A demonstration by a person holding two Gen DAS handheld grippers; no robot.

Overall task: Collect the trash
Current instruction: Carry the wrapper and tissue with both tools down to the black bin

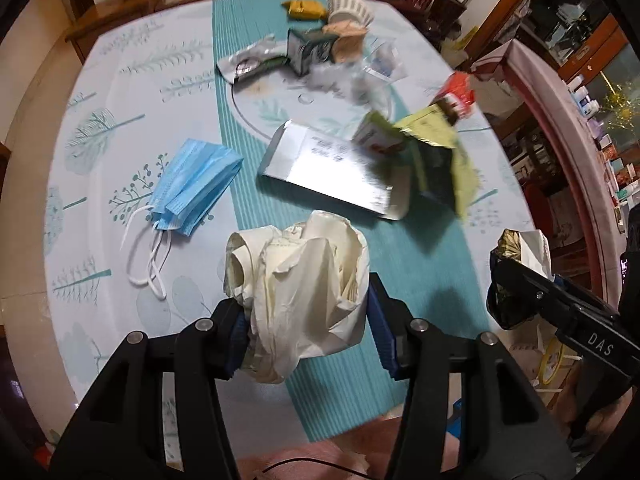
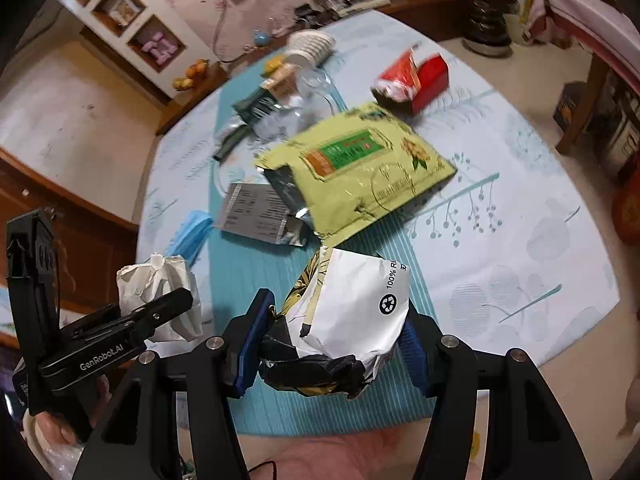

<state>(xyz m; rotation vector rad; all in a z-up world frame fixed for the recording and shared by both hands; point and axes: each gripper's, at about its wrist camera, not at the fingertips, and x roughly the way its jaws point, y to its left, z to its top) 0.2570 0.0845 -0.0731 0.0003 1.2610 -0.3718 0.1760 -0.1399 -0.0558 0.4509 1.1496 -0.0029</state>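
- Tools both full: left tool grips crumpled paper, right tool clamps a torn wrapper.
- Remaining litter lies ahead on the desk; blue masks nearer the left.

light: bright, even indoor light
shadows: soft, dark patches under the held trash
blur: motion smear upper right of both frames
edges: strong fisheye bending, black corners
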